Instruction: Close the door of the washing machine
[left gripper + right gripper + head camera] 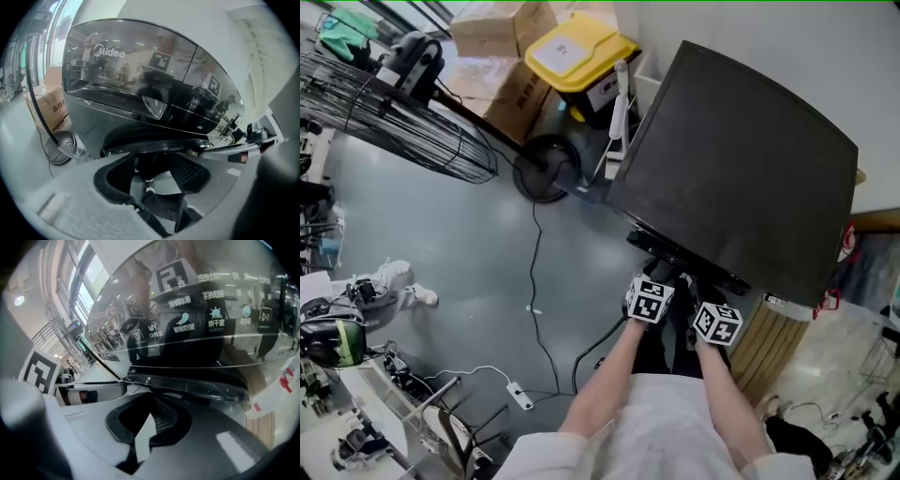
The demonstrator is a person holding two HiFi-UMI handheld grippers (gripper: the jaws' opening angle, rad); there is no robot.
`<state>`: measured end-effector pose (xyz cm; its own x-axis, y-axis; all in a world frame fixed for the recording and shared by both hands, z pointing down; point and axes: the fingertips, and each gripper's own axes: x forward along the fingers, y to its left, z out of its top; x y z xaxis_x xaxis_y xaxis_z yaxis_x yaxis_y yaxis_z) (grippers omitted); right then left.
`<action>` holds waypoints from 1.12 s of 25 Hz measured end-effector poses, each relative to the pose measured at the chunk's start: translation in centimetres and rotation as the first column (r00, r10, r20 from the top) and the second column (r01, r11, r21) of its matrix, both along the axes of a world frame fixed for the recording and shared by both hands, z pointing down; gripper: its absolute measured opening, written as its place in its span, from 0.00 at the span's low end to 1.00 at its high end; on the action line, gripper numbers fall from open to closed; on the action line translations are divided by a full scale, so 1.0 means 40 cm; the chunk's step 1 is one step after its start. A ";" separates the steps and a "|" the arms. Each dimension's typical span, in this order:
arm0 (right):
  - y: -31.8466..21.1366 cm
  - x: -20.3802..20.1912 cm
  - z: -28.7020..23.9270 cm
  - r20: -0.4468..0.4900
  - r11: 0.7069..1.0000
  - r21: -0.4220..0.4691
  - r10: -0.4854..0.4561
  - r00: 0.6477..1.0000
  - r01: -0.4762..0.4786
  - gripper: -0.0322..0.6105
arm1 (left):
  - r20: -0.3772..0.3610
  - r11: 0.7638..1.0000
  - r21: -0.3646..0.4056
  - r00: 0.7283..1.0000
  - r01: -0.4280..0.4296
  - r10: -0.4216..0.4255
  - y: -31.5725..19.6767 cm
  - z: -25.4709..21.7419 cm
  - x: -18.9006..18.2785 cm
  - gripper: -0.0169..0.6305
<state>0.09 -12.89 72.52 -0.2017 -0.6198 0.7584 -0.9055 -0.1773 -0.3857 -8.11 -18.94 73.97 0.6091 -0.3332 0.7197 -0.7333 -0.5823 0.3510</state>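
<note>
Floor (487,253) is seen grey, fan (398,112) at ten o'clock of the washing machine (741,169); left gripper (152,176) is held wide, right gripper (150,422) pressed together, both empty.

The grey floor (487,272) bears the washing machine (741,178), a fan base (546,169), boxes (502,56), perhaps a power strip (519,397).
</note>
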 end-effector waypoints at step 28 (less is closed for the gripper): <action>-0.033 -0.011 0.011 -0.064 0.995 0.045 0.087 0.994 -0.085 0.05 | -0.116 0.997 -0.071 0.993 0.009 -0.017 -0.015 -0.012 0.029 0.18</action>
<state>-0.33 -14.22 72.95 -0.0968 -0.6643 0.7412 -0.9111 -0.2406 -0.3346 -6.95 -19.53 73.48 0.6862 -0.2925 0.6660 -0.6923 -0.5436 0.4746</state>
